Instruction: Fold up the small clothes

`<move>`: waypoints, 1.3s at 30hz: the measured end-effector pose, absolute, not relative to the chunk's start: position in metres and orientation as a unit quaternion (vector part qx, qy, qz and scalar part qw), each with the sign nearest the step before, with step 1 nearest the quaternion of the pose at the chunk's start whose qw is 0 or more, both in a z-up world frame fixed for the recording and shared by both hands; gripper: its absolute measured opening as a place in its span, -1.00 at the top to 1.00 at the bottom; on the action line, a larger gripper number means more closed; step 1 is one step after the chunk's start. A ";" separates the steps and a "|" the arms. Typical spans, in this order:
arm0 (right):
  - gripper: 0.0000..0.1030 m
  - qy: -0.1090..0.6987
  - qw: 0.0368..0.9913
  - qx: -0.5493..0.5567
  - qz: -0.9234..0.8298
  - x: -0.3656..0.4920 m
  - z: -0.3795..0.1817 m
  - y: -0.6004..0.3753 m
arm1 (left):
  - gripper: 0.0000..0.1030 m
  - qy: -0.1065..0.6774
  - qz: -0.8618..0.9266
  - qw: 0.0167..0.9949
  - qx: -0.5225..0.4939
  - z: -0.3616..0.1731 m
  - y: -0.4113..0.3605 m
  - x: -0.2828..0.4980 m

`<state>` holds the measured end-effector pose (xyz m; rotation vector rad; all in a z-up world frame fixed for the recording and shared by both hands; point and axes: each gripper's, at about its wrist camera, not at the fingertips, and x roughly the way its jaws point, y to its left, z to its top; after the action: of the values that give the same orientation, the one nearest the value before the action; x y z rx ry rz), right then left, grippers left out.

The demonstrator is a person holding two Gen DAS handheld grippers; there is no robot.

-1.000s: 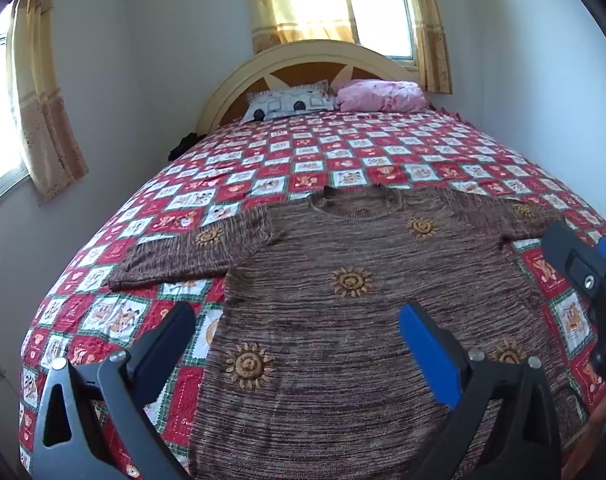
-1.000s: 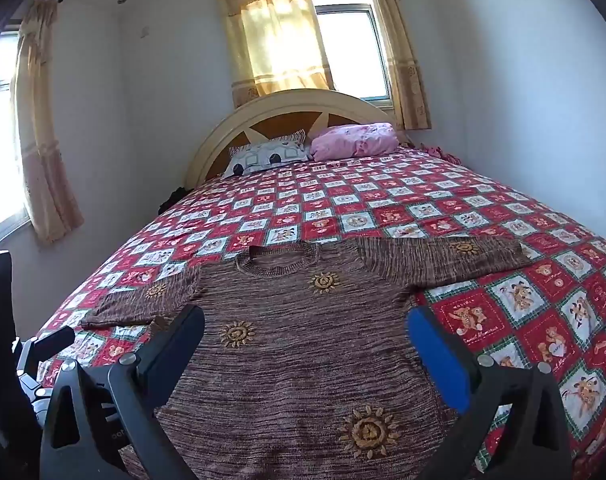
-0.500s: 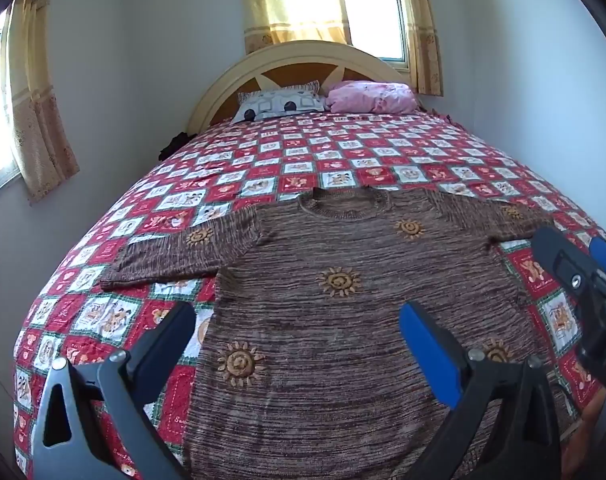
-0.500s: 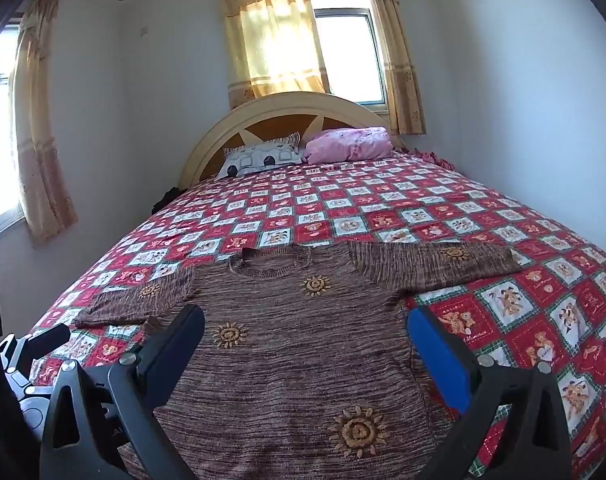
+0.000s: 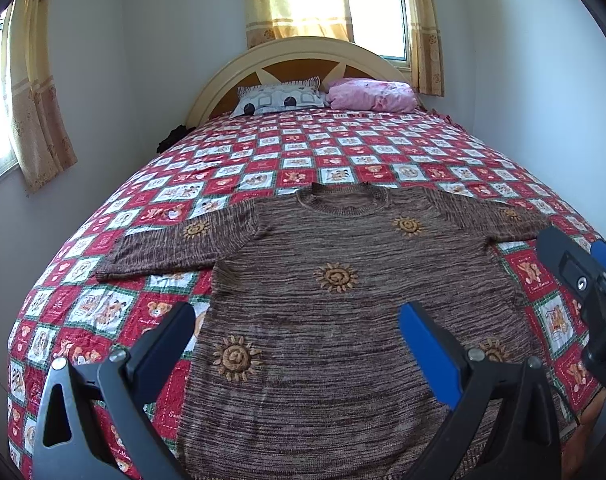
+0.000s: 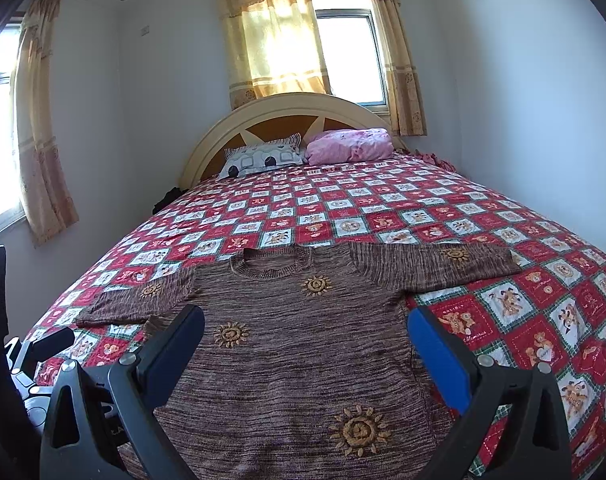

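Observation:
A brown knitted sweater with orange sun motifs lies flat, face up, on the red patchwork bedspread, sleeves spread out and neck toward the headboard. It also shows in the right wrist view. My left gripper is open and empty above the sweater's lower left part. My right gripper is open and empty above the sweater's lower right part. The right gripper's body shows at the right edge of the left wrist view.
Two pillows, a patterned one and a pink one, lie against the curved headboard. White walls close in on both sides. Curtained windows are behind the bed and at the left.
Both grippers have pulled back and risen a little, so the sweater sits lower and farther in both views. Both stay open. The sweater has not moved.

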<state>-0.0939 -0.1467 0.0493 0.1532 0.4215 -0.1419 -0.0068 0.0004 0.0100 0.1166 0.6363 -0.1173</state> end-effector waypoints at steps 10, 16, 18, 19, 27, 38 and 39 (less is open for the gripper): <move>-0.98 0.216 0.971 0.075 -0.070 -0.092 0.045 -0.147 | -1.00 0.317 -0.056 0.945 0.054 0.004 0.002 -0.005; -0.98 0.223 0.969 0.077 -0.071 -0.090 0.039 -0.148 | -1.00 0.324 -0.054 0.943 0.054 -0.004 0.002 0.001; -0.98 0.225 0.969 0.077 -0.072 -0.088 0.037 -0.149 | -1.00 0.328 -0.055 0.942 0.054 -0.006 0.003 0.004; -0.98 0.227 0.968 0.077 -0.073 -0.087 0.036 -0.150 | -1.00 0.329 -0.054 0.941 0.054 -0.008 0.002 0.006; -0.98 0.237 0.965 0.082 -0.073 -0.066 0.034 -0.165 | -1.00 0.342 -0.048 0.936 0.059 -0.016 -0.002 0.032; -0.98 0.251 0.959 0.094 -0.097 -0.027 0.028 -0.197 | -1.00 0.349 -0.047 0.934 0.060 -0.018 -0.014 0.080; -0.98 0.253 0.958 0.096 -0.099 -0.024 0.026 -0.200 | -1.00 0.351 -0.047 0.933 0.060 -0.019 -0.016 0.084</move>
<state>-0.0241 -0.1996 0.0263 0.1955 0.5137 -0.2005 0.0844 -0.0158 -0.0191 0.1236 0.7173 -0.0955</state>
